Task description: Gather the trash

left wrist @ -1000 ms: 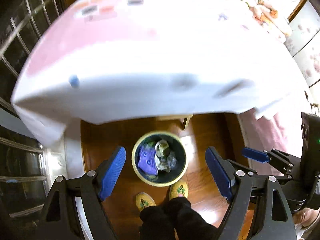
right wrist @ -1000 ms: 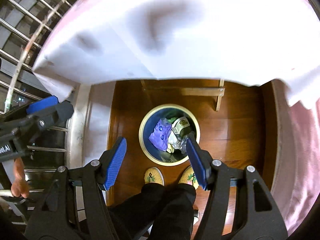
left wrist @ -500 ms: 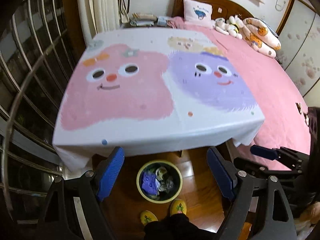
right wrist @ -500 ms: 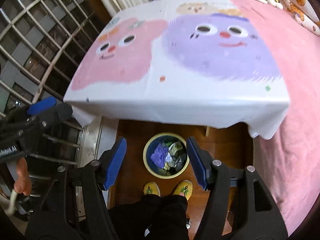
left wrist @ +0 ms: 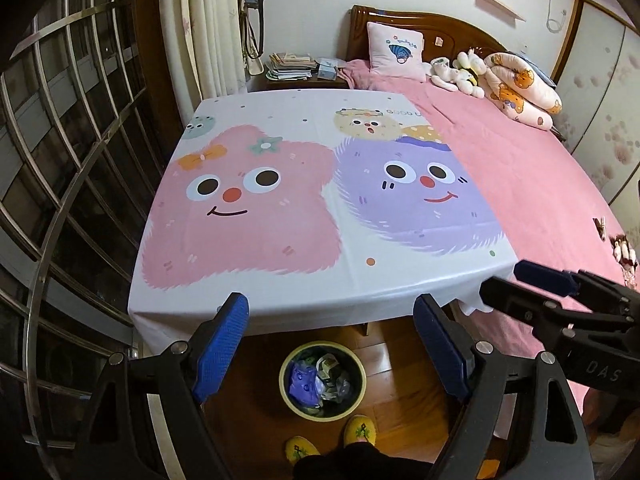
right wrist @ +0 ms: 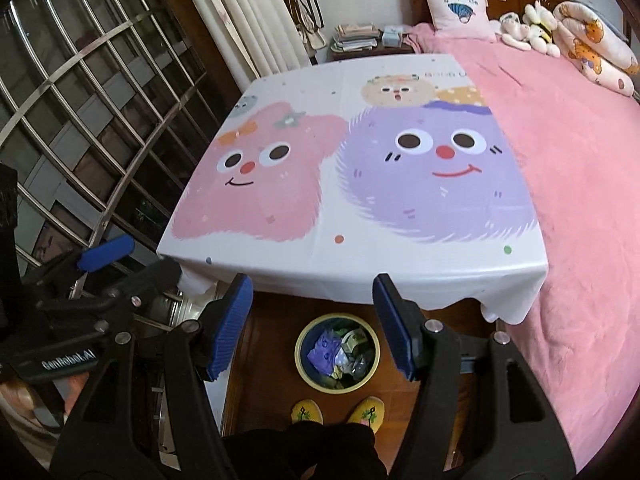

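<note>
A: Why is the bin (left wrist: 322, 379) set on the floor at the table (left wrist: 320, 292) edge?
B: It is judged reachable for drops; trash (right wrist: 340, 350) is seen inside it.
A: Counts?
B: 1 bin, 2 slippers (right wrist: 366, 408). The left gripper (left wrist: 328, 346) and right gripper (right wrist: 314, 324) are held spread, nothing gripped.

A table (left wrist: 280, 300) under a cartoon cloth stands on the wooden floor (left wrist: 400, 360). A pink bed (left wrist: 520, 184) lies right. A barred window (left wrist: 80, 160) fills the left.
</note>
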